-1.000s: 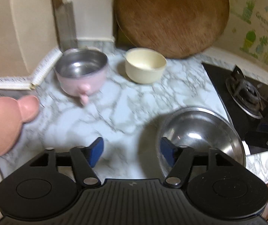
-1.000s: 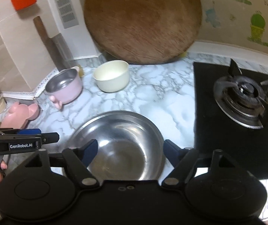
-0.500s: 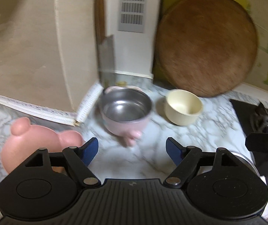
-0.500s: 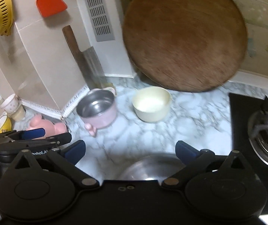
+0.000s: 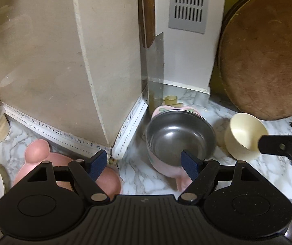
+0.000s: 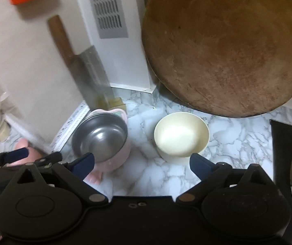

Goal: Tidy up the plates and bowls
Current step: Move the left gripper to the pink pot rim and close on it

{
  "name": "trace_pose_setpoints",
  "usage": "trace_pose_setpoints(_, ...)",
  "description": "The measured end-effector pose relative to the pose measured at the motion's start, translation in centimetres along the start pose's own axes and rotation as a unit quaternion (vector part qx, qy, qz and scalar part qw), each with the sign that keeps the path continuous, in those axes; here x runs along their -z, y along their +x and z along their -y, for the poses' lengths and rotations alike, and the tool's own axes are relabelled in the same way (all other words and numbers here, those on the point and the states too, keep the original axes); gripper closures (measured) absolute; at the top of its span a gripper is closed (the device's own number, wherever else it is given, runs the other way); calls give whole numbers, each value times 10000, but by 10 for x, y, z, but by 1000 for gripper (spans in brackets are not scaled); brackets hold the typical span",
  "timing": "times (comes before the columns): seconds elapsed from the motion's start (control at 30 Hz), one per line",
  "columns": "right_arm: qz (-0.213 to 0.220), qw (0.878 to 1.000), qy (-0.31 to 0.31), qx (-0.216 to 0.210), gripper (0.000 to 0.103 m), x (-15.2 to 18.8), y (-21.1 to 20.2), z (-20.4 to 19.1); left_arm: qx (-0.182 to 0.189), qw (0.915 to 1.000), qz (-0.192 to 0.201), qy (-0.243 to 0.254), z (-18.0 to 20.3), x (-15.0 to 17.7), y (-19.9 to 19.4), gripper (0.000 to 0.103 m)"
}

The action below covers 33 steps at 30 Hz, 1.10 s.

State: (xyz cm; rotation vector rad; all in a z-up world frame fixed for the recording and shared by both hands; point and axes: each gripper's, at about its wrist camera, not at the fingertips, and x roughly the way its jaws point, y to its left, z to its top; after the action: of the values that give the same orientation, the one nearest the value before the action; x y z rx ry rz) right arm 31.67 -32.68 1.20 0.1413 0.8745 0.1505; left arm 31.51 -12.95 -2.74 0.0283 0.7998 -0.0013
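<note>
board (image 6: 225, 47) leaning on the wall, standing on the counter (image 6: 156, 175) | pink bowl (image 5: 179, 140) sitting just beside cream bowl (image 6: 181, 135), pink plate (image 5: 43, 163) lying further left | left gripper (image 5: 144, 164) hanging spread, nothing between its jaws | right gripper (image 6: 141, 164) gaping wide above the counter before both bowls, gripping nothing

White marble-patterned countertop (image 6: 235, 134) carrying: pink steel-lined bowl (image 6: 102, 140) sitting near the wall corner; cream bowl (image 6: 181, 135) standing beside it; pink bear-shaped plate (image 5: 49, 163) lying left; round wooden board (image 6: 225, 47) leaning behind.
</note>
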Motion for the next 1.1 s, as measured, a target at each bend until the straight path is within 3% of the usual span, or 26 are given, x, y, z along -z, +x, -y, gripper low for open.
trace_pose_setpoints(0.33,-449,9984,322,-133,12,-33,74,-5,-128,9986,-371,-368,3,-14,53,24)
trace_pose_setpoints(0.67,-773,9967,127,-200,30,-47,123,-16,-203,9966,-592,-530,4,-16,87,24)
trace_pose_setpoints(0.93,-899,9952,68,-387,47,-45,140,-14,-244,9971,-528,-489,9,-17,95,25)
trace_pose_setpoints(1.0,-891,9950,85,-441,51,-45,142,-14,-269,9973,-506,-464,12,-17,96,29)
trace_pose_setpoints(1.07,-883,9951,55,-431,56,-46,142,-14,-240,9972,-551,-442,14,-17,99,45)
trace_pose_setpoints(1.1,-886,9951,38,-440,60,-46,142,-14,-217,9968,-607,-483,14,-17,101,46)
